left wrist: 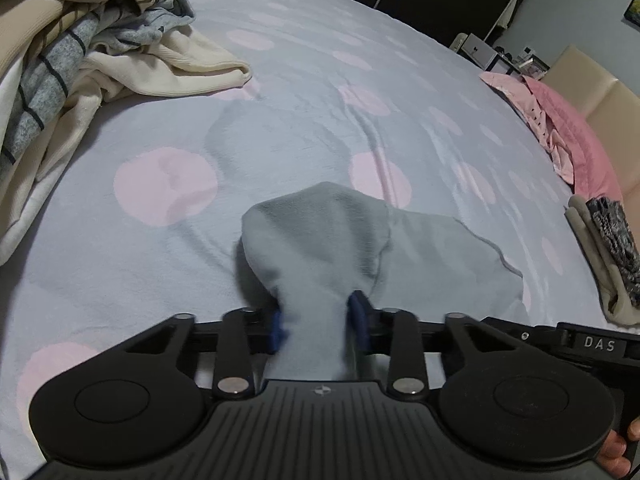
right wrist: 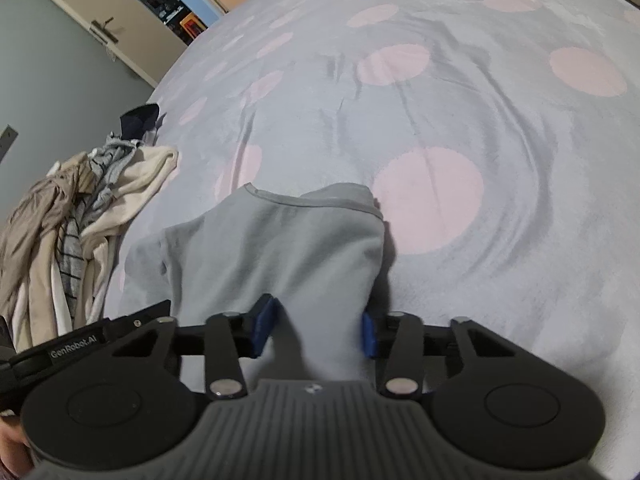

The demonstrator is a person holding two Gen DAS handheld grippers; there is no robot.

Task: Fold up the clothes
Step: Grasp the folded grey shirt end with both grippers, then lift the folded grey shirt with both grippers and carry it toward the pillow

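A garment lies on the bed, near, its near edge between the fingers of both grippers. A heap of clothes sits at the bed's far left. At the right edge lie folded clothes, with pillows beyond them.

Black ribbed claw bodies, blue pads, silver screws

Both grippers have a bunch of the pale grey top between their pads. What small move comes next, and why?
Probably lift both hands together and draw them apart. The left gripper and right gripper each pinch a bunched part of the pale grey soft top, which lies crumpled on the dotted grey bedspread. It needs spreading flat before any fold.
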